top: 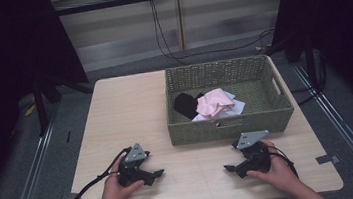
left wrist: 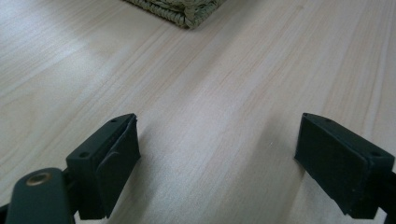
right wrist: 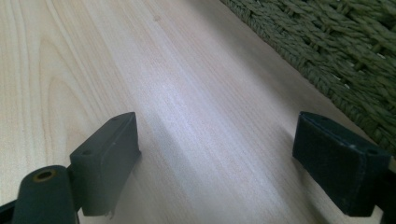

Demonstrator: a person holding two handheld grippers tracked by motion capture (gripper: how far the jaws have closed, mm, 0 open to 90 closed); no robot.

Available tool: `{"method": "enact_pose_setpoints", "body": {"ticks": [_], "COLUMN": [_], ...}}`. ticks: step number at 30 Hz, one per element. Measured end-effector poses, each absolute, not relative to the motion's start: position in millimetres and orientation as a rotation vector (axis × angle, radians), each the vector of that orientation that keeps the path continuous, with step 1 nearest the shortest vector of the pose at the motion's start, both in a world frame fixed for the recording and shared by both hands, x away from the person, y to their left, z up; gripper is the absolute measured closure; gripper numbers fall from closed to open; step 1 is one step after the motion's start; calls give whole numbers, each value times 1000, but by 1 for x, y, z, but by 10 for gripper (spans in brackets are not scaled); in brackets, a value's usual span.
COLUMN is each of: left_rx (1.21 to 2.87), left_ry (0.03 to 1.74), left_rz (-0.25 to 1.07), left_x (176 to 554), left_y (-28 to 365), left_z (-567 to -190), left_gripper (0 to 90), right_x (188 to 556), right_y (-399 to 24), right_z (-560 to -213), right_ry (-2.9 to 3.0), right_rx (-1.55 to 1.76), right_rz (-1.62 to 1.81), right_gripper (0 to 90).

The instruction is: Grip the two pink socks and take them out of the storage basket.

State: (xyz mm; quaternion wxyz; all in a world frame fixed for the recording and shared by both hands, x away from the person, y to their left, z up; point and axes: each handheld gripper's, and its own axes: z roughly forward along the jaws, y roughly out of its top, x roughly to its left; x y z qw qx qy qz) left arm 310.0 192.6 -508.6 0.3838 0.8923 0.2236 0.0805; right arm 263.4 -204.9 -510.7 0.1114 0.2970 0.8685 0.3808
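The left hand-held gripper (top: pixel 158 173) rests on the wooden surface (top: pixel 126 115), jaws spread wide with nothing between them. The right hand-held gripper (top: pixel 228 168) lies likewise, jaws wide apart and empty, just in front of the woven basket (top: pixel 228 129). Inside the basket lie a pink cloth (top: pixel 212 101), a black cloth (top: pixel 185 104) and a white cloth (top: pixel 235 107), bunched together.
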Motion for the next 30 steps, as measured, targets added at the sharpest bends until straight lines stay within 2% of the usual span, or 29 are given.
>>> {"method": "enact_pose_setpoints", "body": {"ticks": [7,11,30], "left_rx": [2272,2274,2275], "left_ry": [569,570,569], "left_rz": [204,205,205], "left_x": [310,310,310], "left_y": [193,193,193], "left_z": [-509,-509,-509], "left_gripper": [129,129,129], "right_x": [265,269,284], "right_y": [-205,-206,-205], "right_z": [-507,-500,-445], "right_ry": [2577,2633,2832], "right_rx": [892,949,909], "right_rz": [1082,1061,831], "right_gripper": [151,199,230]}}
